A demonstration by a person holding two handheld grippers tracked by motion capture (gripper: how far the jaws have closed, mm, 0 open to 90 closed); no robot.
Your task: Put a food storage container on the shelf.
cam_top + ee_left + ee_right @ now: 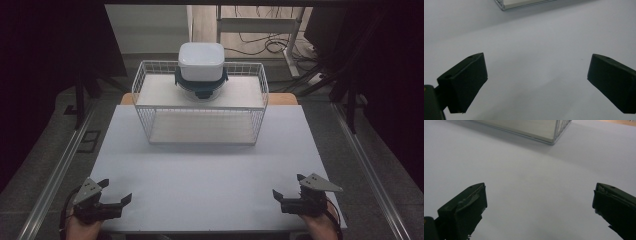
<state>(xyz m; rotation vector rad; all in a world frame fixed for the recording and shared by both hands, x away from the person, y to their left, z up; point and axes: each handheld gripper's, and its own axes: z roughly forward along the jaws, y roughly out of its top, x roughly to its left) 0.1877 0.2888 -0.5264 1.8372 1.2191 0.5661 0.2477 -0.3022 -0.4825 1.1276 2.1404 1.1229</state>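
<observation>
1. Left gripper [116, 191] & right gripper [286, 185]: fingers wide apart, nothing held, low at 7 & 5 o'clock of the counter [210, 175].
2. Tub [201, 61] sits at 12 o'clock atop the rack [200, 91], stacked on a dark-lidded bowl [200, 90].
3. Judgement: reach in level, both sides, grip the tub walls evenly, lift straight.
4. Bowl contents hidden; in the gripper views the rack is cut off.
</observation>
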